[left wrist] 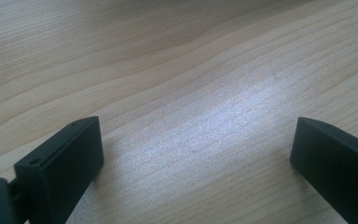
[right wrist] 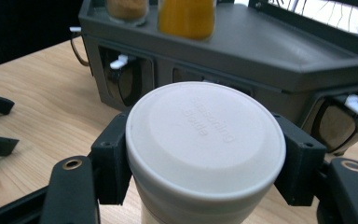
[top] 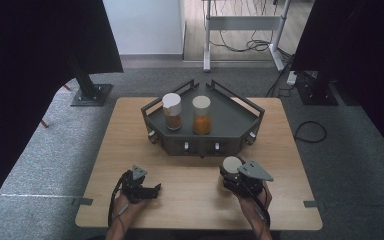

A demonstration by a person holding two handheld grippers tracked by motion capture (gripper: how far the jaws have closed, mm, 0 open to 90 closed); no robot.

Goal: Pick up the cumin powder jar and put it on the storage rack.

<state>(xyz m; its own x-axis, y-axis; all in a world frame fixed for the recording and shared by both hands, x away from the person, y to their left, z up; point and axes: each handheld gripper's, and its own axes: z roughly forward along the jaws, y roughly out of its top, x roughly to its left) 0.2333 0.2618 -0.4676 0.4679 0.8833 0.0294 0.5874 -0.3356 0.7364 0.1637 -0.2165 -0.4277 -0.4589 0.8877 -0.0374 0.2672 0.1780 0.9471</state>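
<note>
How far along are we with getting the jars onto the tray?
Two jars already stand on the tray. The right claw is clamped on a third, white-lidded jar just in front of the tray; that one still has to go on. The left claw is open over the bare table.

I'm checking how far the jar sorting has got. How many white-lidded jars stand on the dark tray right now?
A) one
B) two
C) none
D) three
B: two jars stand on the dark tray, the brown-filled jar and the orange-filled jar, while a third jar sits clamped in the right gripper in front of the tray.
</note>
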